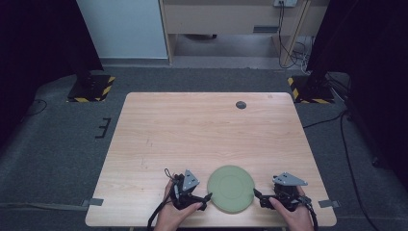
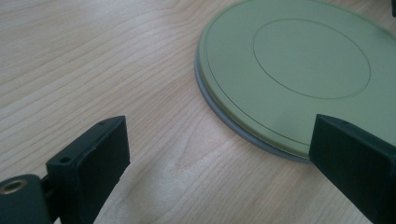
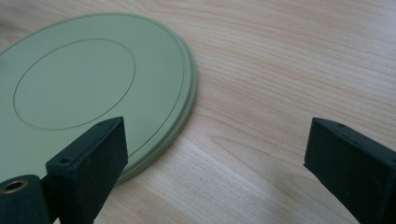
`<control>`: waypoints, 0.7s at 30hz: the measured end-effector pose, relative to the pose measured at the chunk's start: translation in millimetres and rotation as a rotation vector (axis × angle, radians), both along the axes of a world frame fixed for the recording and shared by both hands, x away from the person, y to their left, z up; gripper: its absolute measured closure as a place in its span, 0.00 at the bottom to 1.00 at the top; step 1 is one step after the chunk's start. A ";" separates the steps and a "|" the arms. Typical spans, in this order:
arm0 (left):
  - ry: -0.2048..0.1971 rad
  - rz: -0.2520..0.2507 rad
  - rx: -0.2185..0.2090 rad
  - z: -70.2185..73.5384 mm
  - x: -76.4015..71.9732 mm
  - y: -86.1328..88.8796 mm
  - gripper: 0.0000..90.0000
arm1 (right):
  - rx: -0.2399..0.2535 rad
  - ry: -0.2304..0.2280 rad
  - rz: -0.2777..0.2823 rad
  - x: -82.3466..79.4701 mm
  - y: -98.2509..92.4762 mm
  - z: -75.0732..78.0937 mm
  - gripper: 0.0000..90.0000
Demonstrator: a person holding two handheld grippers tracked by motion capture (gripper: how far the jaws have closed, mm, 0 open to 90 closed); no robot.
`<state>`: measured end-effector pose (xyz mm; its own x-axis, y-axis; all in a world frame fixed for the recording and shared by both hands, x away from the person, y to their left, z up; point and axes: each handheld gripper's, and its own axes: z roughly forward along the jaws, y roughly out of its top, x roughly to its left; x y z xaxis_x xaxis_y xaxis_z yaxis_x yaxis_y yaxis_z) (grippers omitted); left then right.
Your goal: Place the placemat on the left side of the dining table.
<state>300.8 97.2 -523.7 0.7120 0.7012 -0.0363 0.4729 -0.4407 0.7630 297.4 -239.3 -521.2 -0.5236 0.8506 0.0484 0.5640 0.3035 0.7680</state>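
The green plate point(image 1: 231, 188) is found lying flat near the front edge of the table point(image 1: 207, 130), directly between the two hands. The left hand-held gripper point(image 1: 208, 196) is held just beside the plate's left rim, jaws spread and empty, one jaw overlapping the rim in the left gripper view. The right hand-held gripper point(image 1: 256, 194) is held just beside the right rim, jaws likewise spread with nothing pinched. Being round, the plate offers no long axis; neither hand is clearly nearer. Beyond the plate, bare wood is left open up to a small dark disc point(image 1: 241, 105) near the far edge.
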 end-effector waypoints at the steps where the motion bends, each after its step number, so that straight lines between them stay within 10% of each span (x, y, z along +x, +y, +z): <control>1: 0.003 -0.009 0.008 -0.2 -0.7 -1.1 0.05 | -0.016 0.005 0.008 -1.6 1.0 0.4 0.08; 7: 0.008 -0.057 0.059 -2.3 -11.2 -2.1 0.05 | -0.051 0.016 0.031 -5.4 1.1 -0.9 0.08; 21: -0.005 0.000 0.051 -7.2 -8.0 -6.8 0.08 | -0.067 0.020 0.033 -5.4 7.0 -5.2 0.07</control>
<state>292.8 90.4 -531.0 0.7122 0.7019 0.0028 0.4694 -0.4792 0.7417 292.0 -232.3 -526.3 -0.5512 0.8343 0.0029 0.5678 0.3725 0.7341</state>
